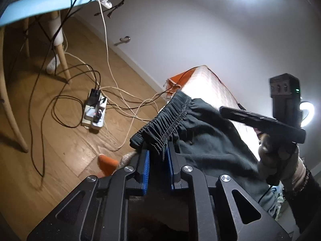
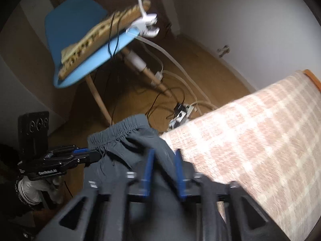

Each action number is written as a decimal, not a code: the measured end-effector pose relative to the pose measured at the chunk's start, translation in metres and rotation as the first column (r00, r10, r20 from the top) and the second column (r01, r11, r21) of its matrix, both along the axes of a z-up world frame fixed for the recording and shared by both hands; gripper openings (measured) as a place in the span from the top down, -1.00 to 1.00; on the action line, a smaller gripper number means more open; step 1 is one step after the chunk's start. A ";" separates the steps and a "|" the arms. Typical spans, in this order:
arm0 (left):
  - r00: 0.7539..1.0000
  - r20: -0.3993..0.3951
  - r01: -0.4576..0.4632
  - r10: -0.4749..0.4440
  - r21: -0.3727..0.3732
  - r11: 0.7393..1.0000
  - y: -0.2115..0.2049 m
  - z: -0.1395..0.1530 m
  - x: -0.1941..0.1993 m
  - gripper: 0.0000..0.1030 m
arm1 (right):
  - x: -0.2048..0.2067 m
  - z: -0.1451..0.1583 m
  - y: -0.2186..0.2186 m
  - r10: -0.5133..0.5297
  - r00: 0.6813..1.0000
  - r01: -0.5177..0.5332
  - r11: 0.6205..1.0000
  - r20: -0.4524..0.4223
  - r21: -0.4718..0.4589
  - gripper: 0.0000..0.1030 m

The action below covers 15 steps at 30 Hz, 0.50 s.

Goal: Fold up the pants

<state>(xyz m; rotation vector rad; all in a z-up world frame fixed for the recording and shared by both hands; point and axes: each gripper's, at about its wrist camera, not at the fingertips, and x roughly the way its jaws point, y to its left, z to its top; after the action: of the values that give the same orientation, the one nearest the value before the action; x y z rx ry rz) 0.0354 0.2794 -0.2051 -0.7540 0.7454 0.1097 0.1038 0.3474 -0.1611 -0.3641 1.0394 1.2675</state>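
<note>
Dark grey-green pants [image 1: 202,140] with an elastic waistband [image 1: 160,124] are held up in the air at the end of a table covered by a pink checked cloth [image 2: 250,132]. My left gripper [image 1: 158,152] is shut on the waistband at one end; it also shows in the right wrist view [image 2: 94,156], gripping the waistband corner. My right gripper [image 2: 163,156] is shut on the pants fabric [image 2: 140,140] further along; in the left wrist view its body [image 1: 260,122] is at the right, over the pants. The rest of the pants hangs below, hidden.
A blue chair [image 2: 80,40] with wooden legs stands on the wood floor [image 1: 60,140], a wooden board clamped on its seat. A power strip [image 1: 94,112] with many tangled cables lies on the floor. A white wall [image 1: 200,30] is behind. An orange slipper [image 1: 107,163] is below.
</note>
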 end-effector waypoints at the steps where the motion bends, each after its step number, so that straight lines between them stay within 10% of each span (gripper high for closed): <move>1: 1.000 -0.004 0.005 -0.005 0.009 1.000 -0.001 0.003 0.000 0.73 | 0.001 0.007 -0.008 -0.028 1.000 0.028 0.999 0.002 0.019 0.31; 9: 0.996 0.034 0.083 -0.086 0.083 0.993 -0.021 0.041 0.004 0.53 | 0.003 0.065 -0.110 -0.268 0.963 0.260 0.954 0.037 0.147 -0.24; 15: 0.972 0.111 0.193 -0.205 0.111 0.975 -0.053 0.087 0.019 0.38 | 0.005 0.101 -0.219 -0.473 0.876 0.445 0.867 0.093 0.224 -0.60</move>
<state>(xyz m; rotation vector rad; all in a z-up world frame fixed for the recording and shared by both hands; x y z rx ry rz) 0.0548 0.2260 -0.1186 -0.5818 0.6900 -0.0803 0.1088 0.1283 -0.0603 -0.0446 0.8045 0.8833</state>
